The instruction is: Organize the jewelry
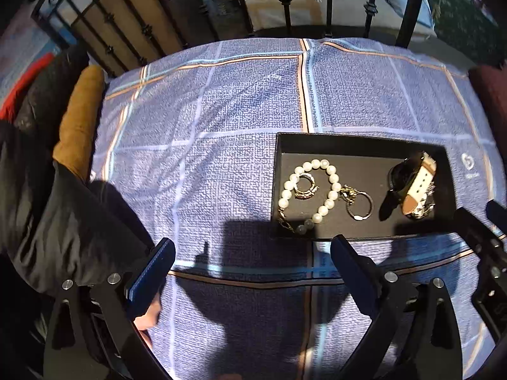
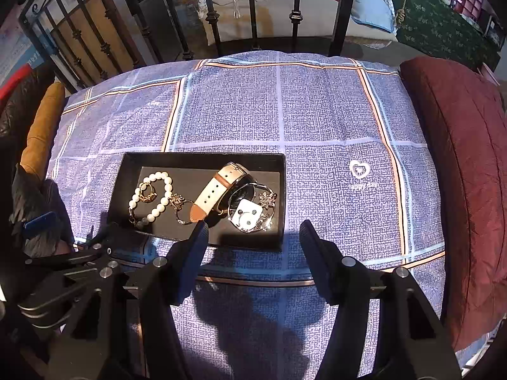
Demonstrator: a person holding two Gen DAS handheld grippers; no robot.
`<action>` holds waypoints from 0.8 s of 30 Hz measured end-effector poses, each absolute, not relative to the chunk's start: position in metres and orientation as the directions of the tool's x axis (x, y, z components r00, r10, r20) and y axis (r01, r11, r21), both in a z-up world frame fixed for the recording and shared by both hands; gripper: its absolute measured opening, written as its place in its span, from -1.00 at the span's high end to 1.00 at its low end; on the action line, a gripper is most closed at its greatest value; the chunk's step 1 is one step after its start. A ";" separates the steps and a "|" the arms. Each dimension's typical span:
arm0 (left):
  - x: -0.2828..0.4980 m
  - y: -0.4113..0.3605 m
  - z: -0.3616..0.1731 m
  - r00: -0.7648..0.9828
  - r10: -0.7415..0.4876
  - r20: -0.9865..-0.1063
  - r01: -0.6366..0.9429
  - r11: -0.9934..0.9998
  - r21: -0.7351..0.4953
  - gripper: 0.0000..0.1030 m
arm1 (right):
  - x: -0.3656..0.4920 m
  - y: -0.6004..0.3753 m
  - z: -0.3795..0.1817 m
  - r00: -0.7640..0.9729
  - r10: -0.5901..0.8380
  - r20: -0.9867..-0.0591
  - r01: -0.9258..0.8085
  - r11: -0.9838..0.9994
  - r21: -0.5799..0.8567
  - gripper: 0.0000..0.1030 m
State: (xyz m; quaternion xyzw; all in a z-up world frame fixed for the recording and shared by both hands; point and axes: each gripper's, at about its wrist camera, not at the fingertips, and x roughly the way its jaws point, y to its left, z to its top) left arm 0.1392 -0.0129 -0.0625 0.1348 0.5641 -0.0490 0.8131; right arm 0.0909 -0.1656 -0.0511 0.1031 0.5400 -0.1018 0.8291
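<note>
Both wrist views look down and forward from near the bedspread (image 1: pixel 221 110), sharing the black tray (image 2: pixel 202 160).

Heart logo on blue checked bedsheet (image 2: pixel 285 110).
White heart emblem (image 2: pixel 359 169) printed there, with small lettering beneath, too blurred to read; no other legible text.

My left gripper (image 1: pixel 253 259) and right gripper (image 2: pixel 253 240) are glossy black frames with silver screws and dark blue finger pads (image 1: pixel 152 272); bare skin (image 1: pixel 147 316) shows lower left.
</note>
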 end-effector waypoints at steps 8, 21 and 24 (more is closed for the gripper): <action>0.137 -0.010 -0.051 0.362 -0.070 -0.930 0.243 0.970 0.021 -0.87 | 0.090 -0.161 -0.055 0.379 -0.077 -0.922 0.292 0.955 0.040 -0.17; 0.139 -0.018 -0.053 0.350 -0.059 -0.935 0.271 0.962 0.040 -0.87 | 0.088 -0.166 -0.056 0.367 -0.087 -0.926 0.322 0.946 0.039 -0.17; 0.139 -0.017 -0.054 0.343 -0.060 -0.937 0.270 0.962 0.037 -0.87 | 0.087 -0.166 -0.056 0.367 -0.089 -0.926 0.325 0.945 0.038 -0.17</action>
